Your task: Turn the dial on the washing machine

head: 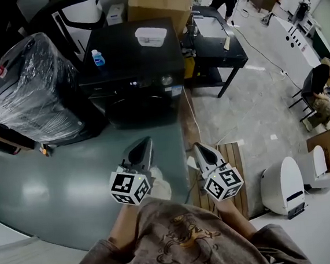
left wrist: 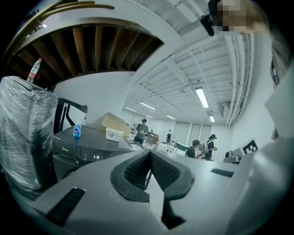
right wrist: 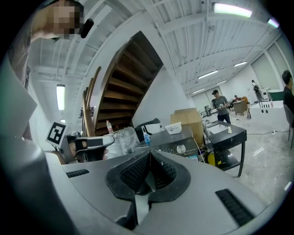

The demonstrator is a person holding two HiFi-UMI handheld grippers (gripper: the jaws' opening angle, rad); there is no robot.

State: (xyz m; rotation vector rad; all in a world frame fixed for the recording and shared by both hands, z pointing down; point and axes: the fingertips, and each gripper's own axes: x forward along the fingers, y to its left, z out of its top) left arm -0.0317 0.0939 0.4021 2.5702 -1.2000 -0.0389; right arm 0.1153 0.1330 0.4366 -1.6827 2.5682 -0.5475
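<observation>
The washing machine [left wrist: 69,158], ahead and left of the left gripper [left wrist: 149,155], has a small word that looks like "Midea". Its lit numbers [left wrist: 96,157] are too small to read.

The left tool [head: 147,141] and the right tool [head: 196,147] are held side by side ahead of the chest, pointing forward and nearly level, their tips angled slightly toward each other. Both have their jaws pressed together on nothing (ribbed pads [left wrist: 137,170] meeting). The forearms [head: 123,225] stay close to the torso.
</observation>
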